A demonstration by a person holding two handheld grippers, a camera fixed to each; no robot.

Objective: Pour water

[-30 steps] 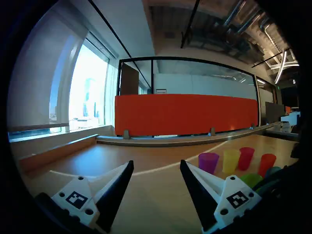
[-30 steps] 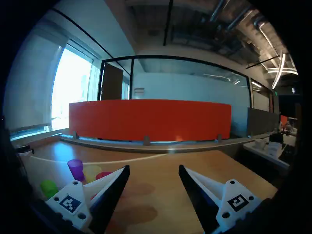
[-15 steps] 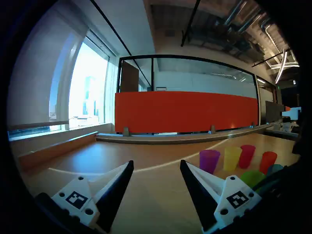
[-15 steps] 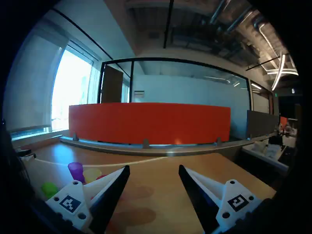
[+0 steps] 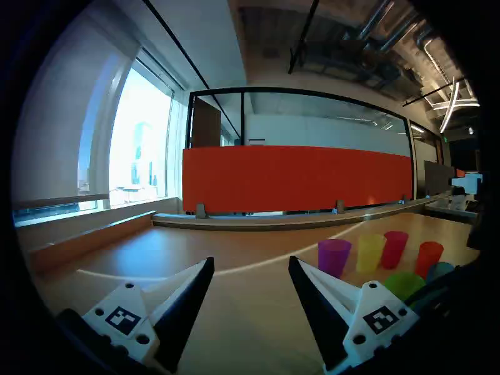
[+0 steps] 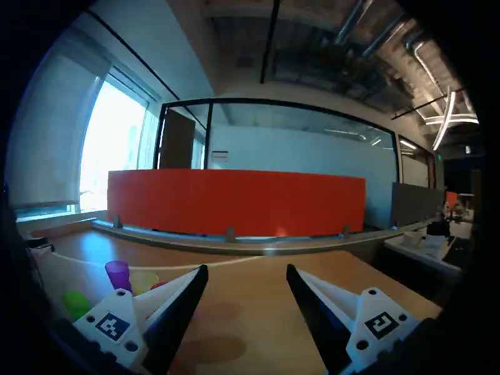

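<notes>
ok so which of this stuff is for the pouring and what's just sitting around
For the job: left tongs, right tongs, both open and empty; purple cup, yellow cup, pink cup, orange cup, green cup, on the table.
Just lying about: orange divider, window, far desk clutter.

Right gripper (image 6: 247,275) empty, fingers (image 6: 178,306) spread above table (image 6: 250,312); purple cup (image 6: 117,274), yellow cup (image 6: 142,281), green cup (image 6: 76,304) at left; orange partition (image 6: 237,203) behind.

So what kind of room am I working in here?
Most likely an open-plan office: a long wooden desk with an orange divider screen, a glass-walled room behind it, and exposed ceiling pipes.
</notes>
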